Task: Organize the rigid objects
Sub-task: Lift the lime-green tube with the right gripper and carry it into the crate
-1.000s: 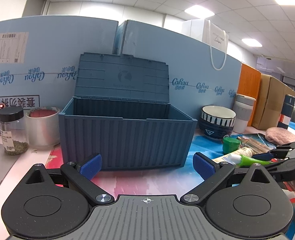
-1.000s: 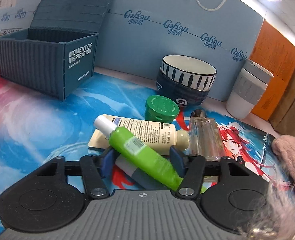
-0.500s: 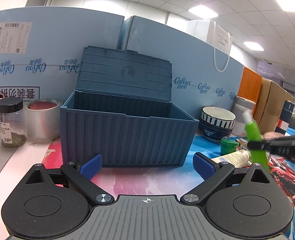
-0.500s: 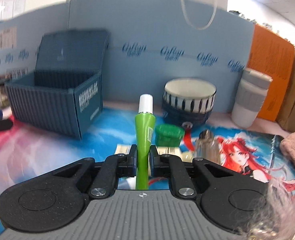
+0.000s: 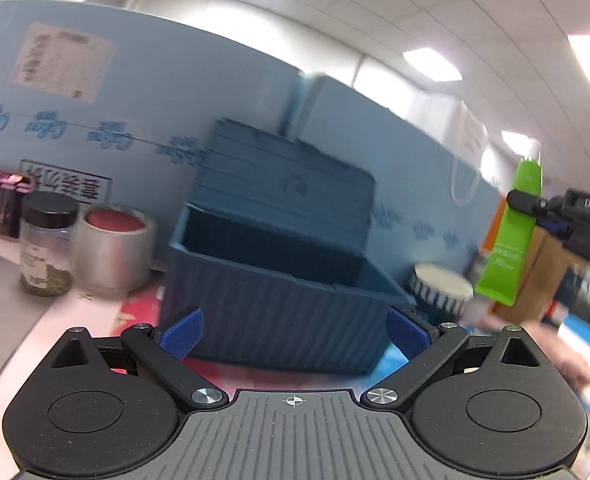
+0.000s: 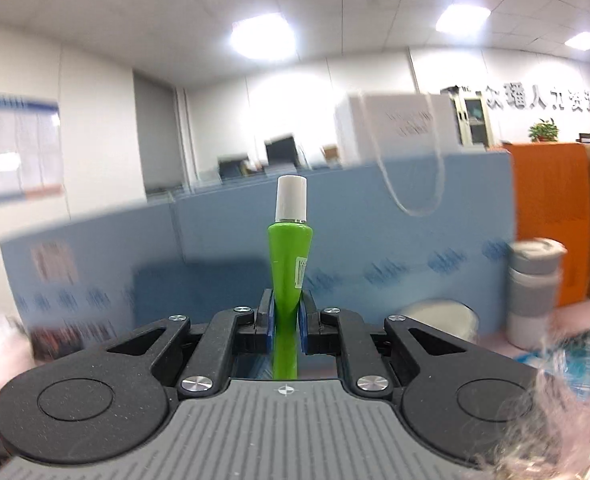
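Note:
My right gripper (image 6: 286, 322) is shut on a green tube with a white cap (image 6: 289, 256) and holds it upright, high in the air. In the left wrist view the green tube (image 5: 513, 236) hangs in the right gripper (image 5: 525, 202), above and to the right of the open dark blue container box (image 5: 279, 296). My left gripper (image 5: 295, 330) is open and empty, just in front of the box, with a blue pad (image 5: 183, 330) on each side of the box's front.
A spice jar with a black lid (image 5: 47, 244) and a silver tin with a red top (image 5: 113, 252) stand left of the box. A striped bowl (image 5: 441, 288) sits to its right. A grey and white cup (image 6: 535, 292) stands by the orange board (image 6: 551, 216).
My right gripper has lifted the green tube much higher and swung left toward the box. My left gripper has tilted and moved slightly closer to the box, still open.

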